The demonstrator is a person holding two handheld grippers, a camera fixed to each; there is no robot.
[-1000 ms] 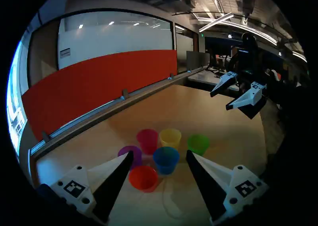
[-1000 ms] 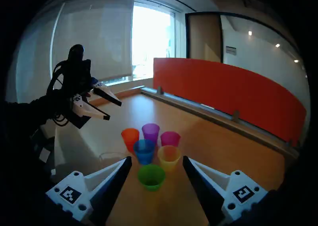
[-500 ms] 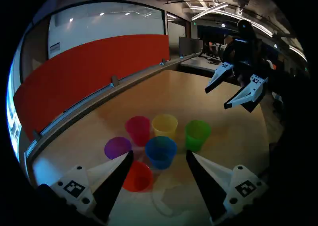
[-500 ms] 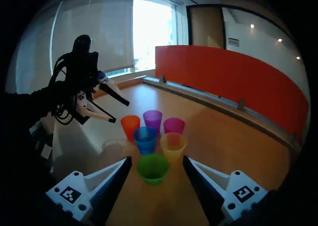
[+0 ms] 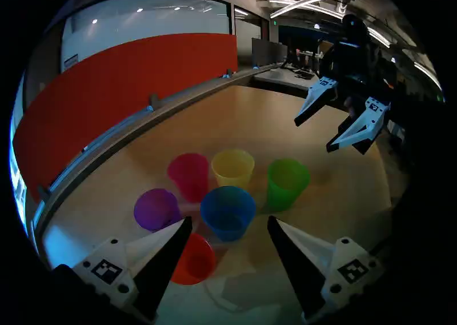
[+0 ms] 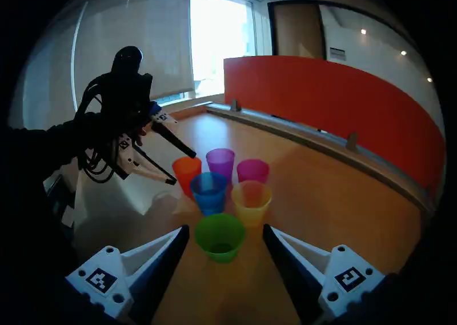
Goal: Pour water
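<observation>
On the wooden table (image 5: 245, 113), a blue cup (image 5: 228, 208) stands in a tight group with an orange cup (image 5: 197, 262), purple cup (image 5: 155, 208), pink cup (image 5: 188, 173), yellow cup (image 5: 233, 166) and green cup (image 5: 287, 179). The left gripper (image 5: 228, 219) hovers near the blue cup, fingers apart and empty. The right gripper (image 6: 225, 228) hovers near the green cup, also spread and empty.

Six colourful plastic cups (image 5: 228, 213), upright, clustered together

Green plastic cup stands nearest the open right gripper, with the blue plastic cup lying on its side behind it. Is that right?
No. The blue plastic cup stands upright behind the green plastic cup nearest the open right gripper; the right gripper view shows it.
</observation>
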